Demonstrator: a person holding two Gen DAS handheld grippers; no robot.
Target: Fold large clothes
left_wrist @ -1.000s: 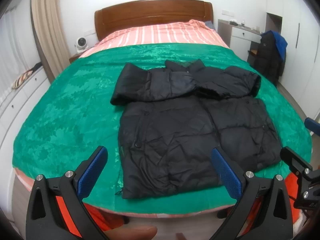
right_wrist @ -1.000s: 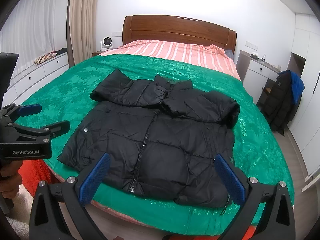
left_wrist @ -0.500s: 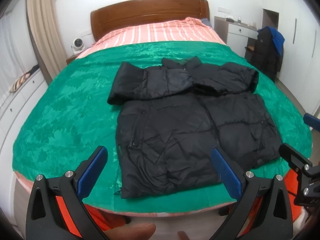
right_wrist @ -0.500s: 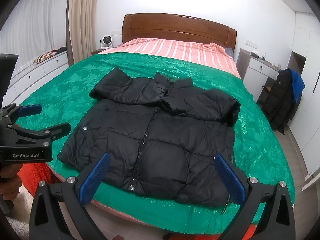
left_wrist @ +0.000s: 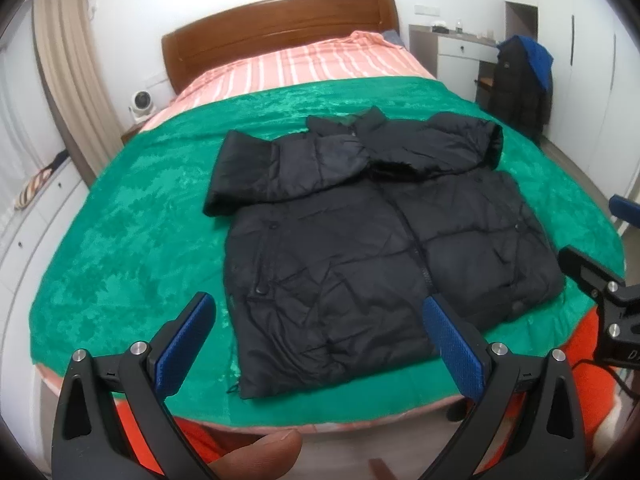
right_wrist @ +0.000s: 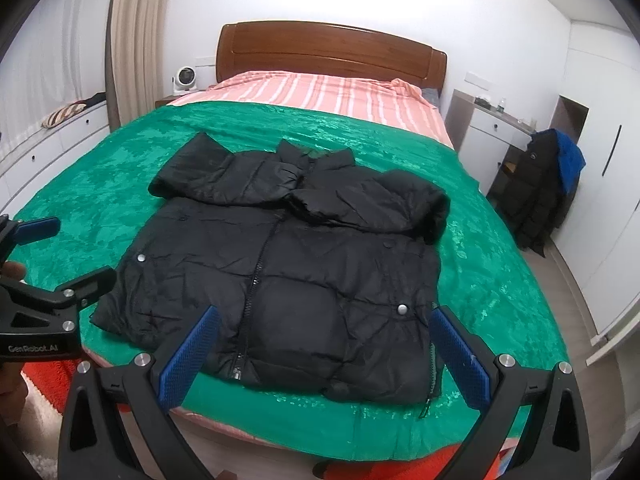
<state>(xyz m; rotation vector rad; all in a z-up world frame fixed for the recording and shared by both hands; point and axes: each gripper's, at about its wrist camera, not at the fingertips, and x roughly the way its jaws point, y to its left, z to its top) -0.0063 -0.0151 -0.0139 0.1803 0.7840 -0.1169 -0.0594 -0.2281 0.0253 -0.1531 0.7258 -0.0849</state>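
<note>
A black puffer jacket (left_wrist: 360, 240) (right_wrist: 288, 264) lies front up on the green blanket (left_wrist: 132, 220) (right_wrist: 492, 260) of a bed, zipped, with both sleeves folded across the chest. My left gripper (left_wrist: 318, 312) hovers open above the jacket's hem at the foot of the bed, nothing between its blue pads. My right gripper (right_wrist: 324, 324) is open too, over the hem near the zipper's lower end. Each gripper shows at the edge of the other's view: the right gripper (left_wrist: 600, 284) at the right, the left gripper (right_wrist: 52, 280) at the left.
A wooden headboard (right_wrist: 332, 56) and striped pink sheet (right_wrist: 320, 92) lie beyond the blanket. A white desk (right_wrist: 492, 124) with a dark coat on a chair (right_wrist: 544, 184) stands right of the bed. White drawers (left_wrist: 24, 232) and a small fan (right_wrist: 185, 77) are left.
Both grippers have moved slightly closer to the bed's foot; the jacket looks a little larger and lower in view. The jacket itself has not moved, and both grippers remain open.
</note>
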